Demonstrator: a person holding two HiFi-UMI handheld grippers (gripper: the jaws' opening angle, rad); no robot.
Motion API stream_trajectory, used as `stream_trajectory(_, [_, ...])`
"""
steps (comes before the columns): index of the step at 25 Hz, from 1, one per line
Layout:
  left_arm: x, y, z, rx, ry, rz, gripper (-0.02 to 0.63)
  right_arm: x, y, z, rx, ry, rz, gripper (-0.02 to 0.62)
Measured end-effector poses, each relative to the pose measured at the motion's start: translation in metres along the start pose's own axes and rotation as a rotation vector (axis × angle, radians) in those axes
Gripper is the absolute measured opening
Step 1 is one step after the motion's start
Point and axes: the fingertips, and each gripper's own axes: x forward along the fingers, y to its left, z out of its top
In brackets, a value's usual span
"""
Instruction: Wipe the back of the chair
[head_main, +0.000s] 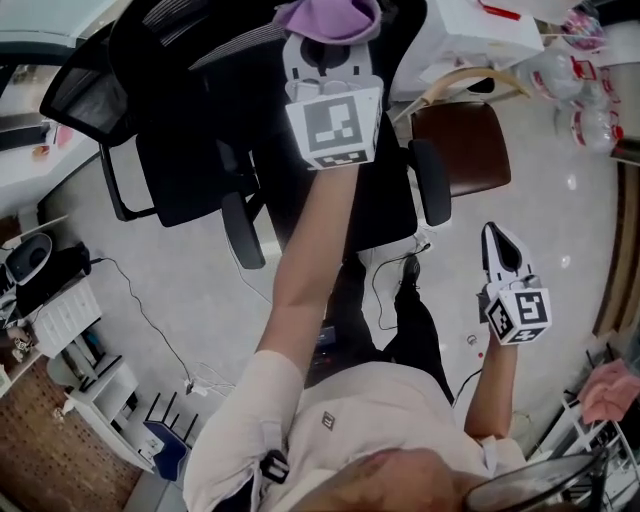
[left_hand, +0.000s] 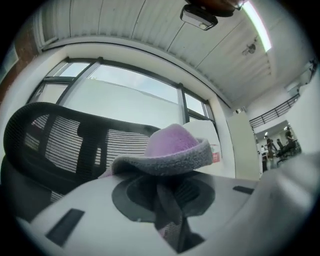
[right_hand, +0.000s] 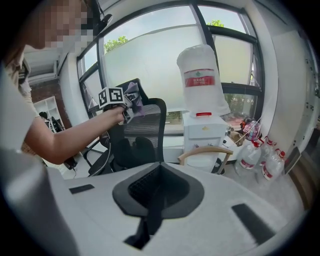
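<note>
A black mesh office chair (head_main: 330, 190) stands before me, its back (head_main: 235, 40) at the top of the head view. My left gripper (head_main: 327, 45) is shut on a purple and grey cloth (head_main: 325, 15) at the top edge of that back. In the left gripper view the cloth (left_hand: 172, 150) bulges over the left gripper (left_hand: 167, 190), with the mesh back (left_hand: 65, 145) behind it. The right gripper view shows the chair (right_hand: 142, 132) and the cloth (right_hand: 134, 96) from the side. My right gripper (head_main: 496, 240) hangs low at the right, shut and empty (right_hand: 155, 192).
A second black chair (head_main: 90, 100) stands at the left. A wooden-armed brown chair (head_main: 465, 140) is right of the office chair. A water dispenser with its bottle (right_hand: 202, 85) and several water bottles (right_hand: 260, 155) stand by the window. Cables (head_main: 150, 320) lie on the floor.
</note>
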Motion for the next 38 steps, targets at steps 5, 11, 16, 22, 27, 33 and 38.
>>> stream_trajectory(5, [-0.002,-0.01,0.001,-0.004,0.002,-0.024,0.071,-0.006,-0.008,0.002,-0.001,-0.007,-0.002,-0.004])
stream_trajectory(11, [-0.027,0.092,0.011,0.05,0.059,0.096,0.069,-0.005,0.003,0.021,-0.033,-0.038,0.033,-0.003])
stream_trajectory(16, [-0.063,0.162,0.03,0.145,0.114,0.169,0.069,-0.002,0.016,0.046,-0.084,-0.069,0.076,-0.003])
stream_trajectory(22, [-0.097,0.154,0.05,0.231,0.147,0.126,0.069,-0.008,0.042,0.085,-0.133,-0.141,0.144,-0.003])
stream_trajectory(27, [-0.14,0.143,0.081,0.269,0.161,0.116,0.069,-0.033,0.059,0.108,-0.167,-0.198,0.191,-0.005])
stream_trajectory(33, [-0.193,0.119,0.146,0.315,0.133,0.113,0.069,-0.073,0.064,0.144,-0.213,-0.276,0.235,-0.005])
stream_trajectory(38, [-0.241,0.099,0.21,0.335,0.073,0.132,0.069,-0.109,0.07,0.173,-0.248,-0.348,0.265,-0.005])
